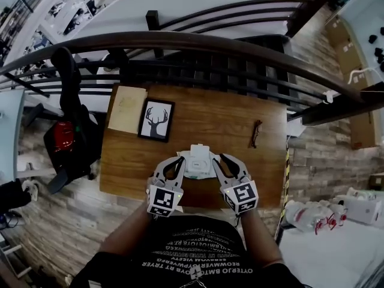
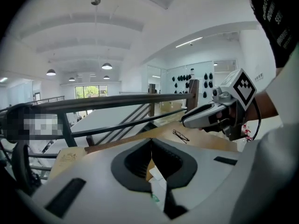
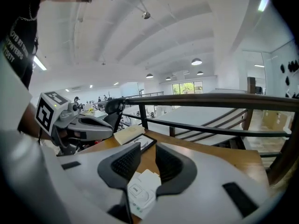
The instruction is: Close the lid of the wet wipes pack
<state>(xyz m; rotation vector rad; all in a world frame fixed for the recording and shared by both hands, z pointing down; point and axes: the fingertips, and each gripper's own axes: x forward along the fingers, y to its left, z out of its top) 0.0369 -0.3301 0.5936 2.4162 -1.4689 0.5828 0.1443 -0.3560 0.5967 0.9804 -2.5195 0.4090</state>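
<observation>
A white wet wipes pack [image 1: 198, 162] lies on the wooden table [image 1: 231, 122] near its front edge. Its white lid [image 1: 198, 152] looks flipped up on the far side. My left gripper [image 1: 180, 159] is just left of the pack and my right gripper [image 1: 221, 158] just right of it. Neither touches it. In the left gripper view the left gripper [image 2: 150, 146] has its pad tips together, with the pack [image 2: 158, 186] below them. The right gripper [image 3: 148, 155] shows a gap between its pads, above the pack [image 3: 140, 192], with nothing held.
A framed deer picture [image 1: 156, 120] and a tan board [image 1: 127, 108] lie at the table's back left. Folded glasses [image 1: 256, 133] lie at the right. A dark railing [image 1: 180, 41] runs behind the table. A chair with a red bag [image 1: 63, 138] stands to the left.
</observation>
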